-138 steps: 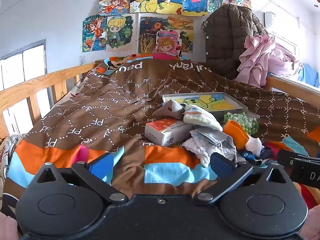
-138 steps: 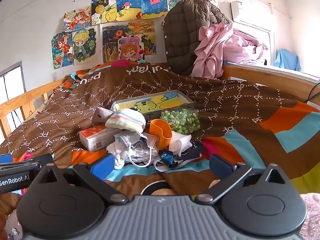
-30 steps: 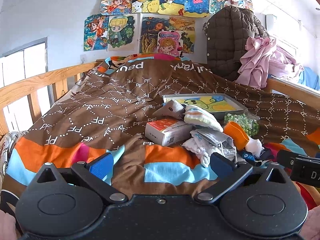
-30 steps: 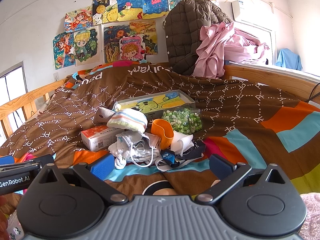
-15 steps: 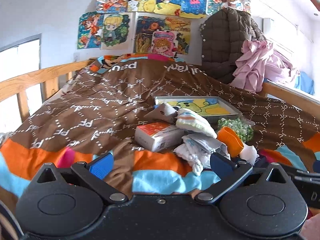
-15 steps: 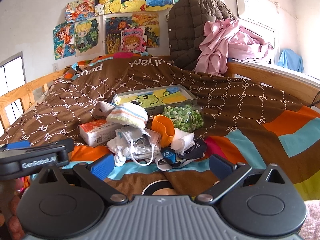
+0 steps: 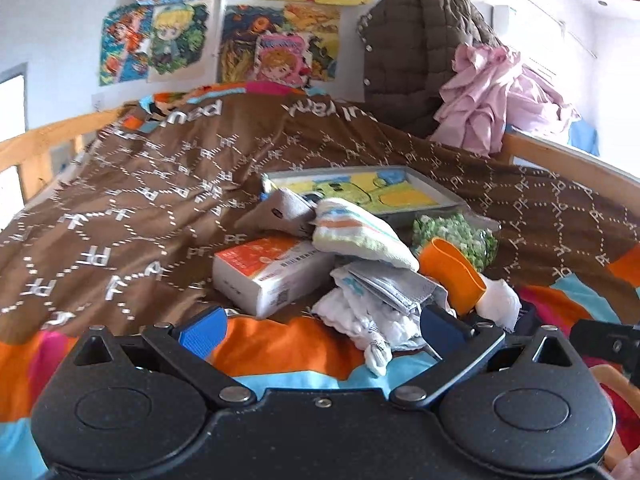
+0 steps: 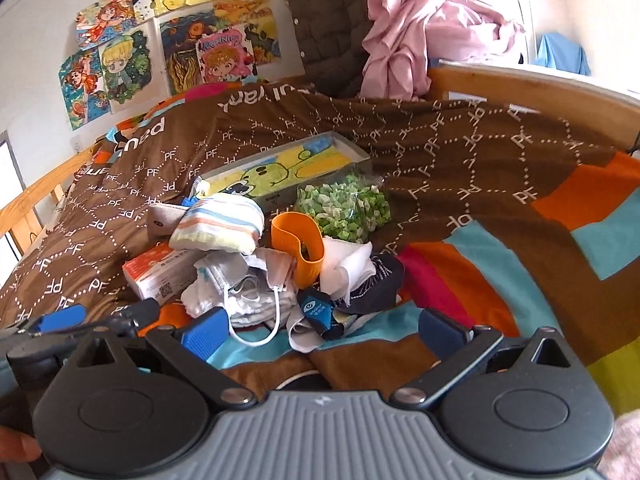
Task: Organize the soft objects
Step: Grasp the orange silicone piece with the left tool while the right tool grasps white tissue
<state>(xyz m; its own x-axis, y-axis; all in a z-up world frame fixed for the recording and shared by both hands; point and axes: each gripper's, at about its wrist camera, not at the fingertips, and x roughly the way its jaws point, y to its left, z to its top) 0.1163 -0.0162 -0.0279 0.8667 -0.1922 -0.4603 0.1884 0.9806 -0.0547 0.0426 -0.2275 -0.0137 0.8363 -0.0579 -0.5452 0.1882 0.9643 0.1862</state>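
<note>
A pile of soft things lies on the bed. A striped folded cloth sits on top. Under it are white face masks, a white cloth, an orange silicone cup, a dark sock and a bag of green pieces. An orange and white box lies at the left. My left gripper is open, just short of the box and masks. My right gripper is open, just short of the masks and sock.
A shallow grey tray with a yellow cartoon print lies behind the pile. The brown patterned quilt covers the bed. Wooden rails run along both sides. A brown jacket and pink clothes hang at the back right.
Both grippers have moved forward towards the pile, which looks larger and closer. The right view has tilted. Both stay open and empty.
</note>
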